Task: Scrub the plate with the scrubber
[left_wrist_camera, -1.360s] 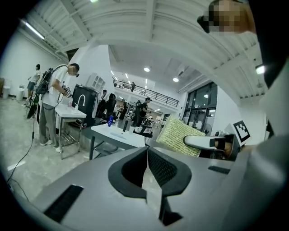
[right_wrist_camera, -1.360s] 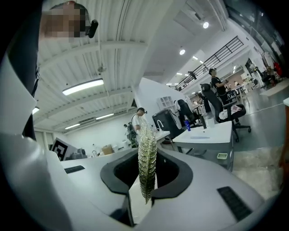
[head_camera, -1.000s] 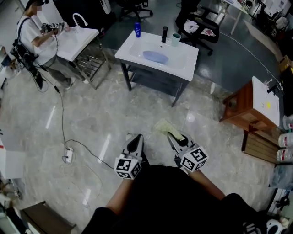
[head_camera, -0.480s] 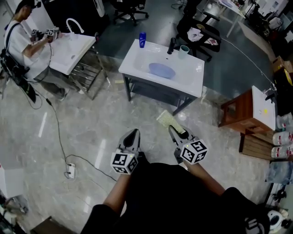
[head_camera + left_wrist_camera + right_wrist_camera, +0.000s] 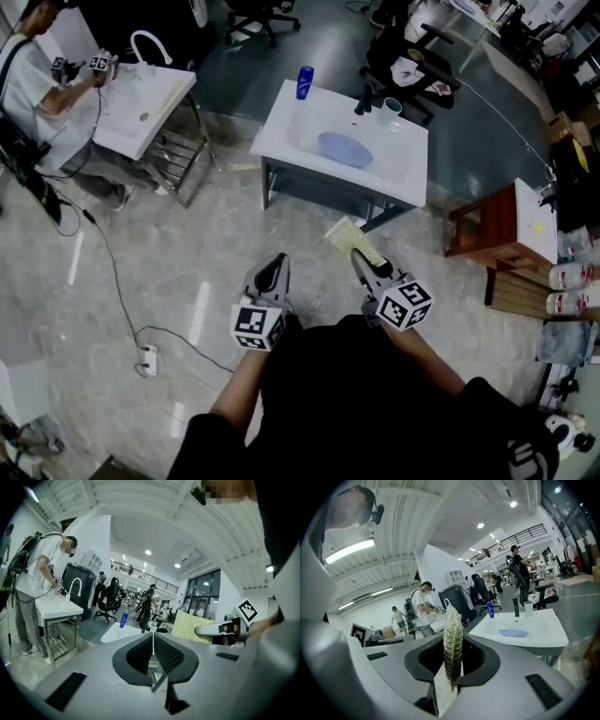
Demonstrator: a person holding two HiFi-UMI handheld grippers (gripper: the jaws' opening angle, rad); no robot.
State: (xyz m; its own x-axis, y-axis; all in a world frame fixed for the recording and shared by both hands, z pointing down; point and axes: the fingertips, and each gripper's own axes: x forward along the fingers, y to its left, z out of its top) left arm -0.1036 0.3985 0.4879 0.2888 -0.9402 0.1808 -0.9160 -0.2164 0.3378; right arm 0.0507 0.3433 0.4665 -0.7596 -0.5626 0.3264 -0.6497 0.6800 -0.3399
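A pale blue plate (image 5: 343,147) lies in the basin of a white sink stand (image 5: 281,117) ahead of me; the plate (image 5: 513,633) also shows in the right gripper view. My right gripper (image 5: 359,262) is shut on a yellow-green scrubber (image 5: 349,238), whose pad stands edge-on between the jaws (image 5: 453,644). My left gripper (image 5: 273,273) is shut with nothing in it; its black jaws meet (image 5: 153,641). Both grippers hang above the floor, well short of the sink. From the left gripper view the scrubber (image 5: 192,626) is seen to the right.
On the sink's rim stand a blue bottle (image 5: 305,82), a black faucet (image 5: 364,97) and a cup (image 5: 389,112). A person works at a second sink (image 5: 141,103) at the far left. A wooden stool (image 5: 495,223) stands right. A cable and power strip (image 5: 148,357) lie on the floor.
Both grippers have moved forward across the floor toward the sink stand, which now appears nearer. The scrubber stays in the right gripper; the left stays shut.
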